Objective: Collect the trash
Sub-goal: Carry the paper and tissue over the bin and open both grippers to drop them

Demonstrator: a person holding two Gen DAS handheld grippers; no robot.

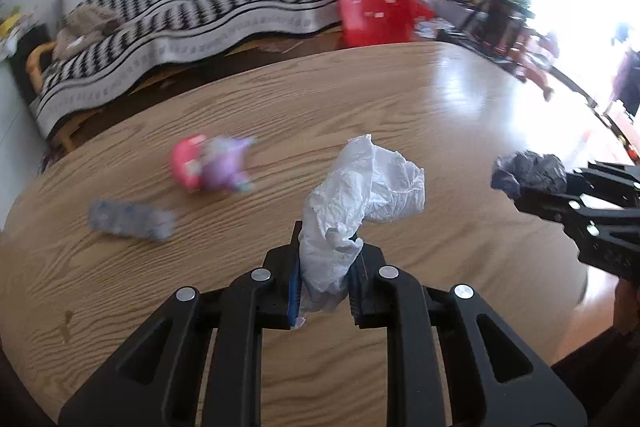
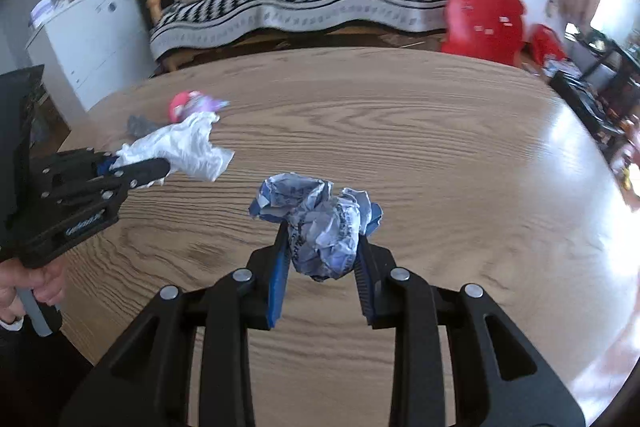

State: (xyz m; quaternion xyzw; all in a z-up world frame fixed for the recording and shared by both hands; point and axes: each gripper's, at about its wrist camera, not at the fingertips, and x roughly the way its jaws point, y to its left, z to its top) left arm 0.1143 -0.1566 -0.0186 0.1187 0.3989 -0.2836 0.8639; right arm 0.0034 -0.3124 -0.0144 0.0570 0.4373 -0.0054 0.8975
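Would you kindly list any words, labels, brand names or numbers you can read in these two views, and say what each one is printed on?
None can be read for certain.
Left tool: pale lettering on its body, too small and skewed to read.
Crumpled printed paper in the right tool: dark print, creased and illegible.
Pink and purple wrapper: blurred.
Grey-blue wrapper: blurred.
Red bag: white marks, blurred.
White tissue: no print.

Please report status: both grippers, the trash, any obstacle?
Left gripper shut on white tissue. Right gripper shut on crumpled paper. Pink wrapper on table.
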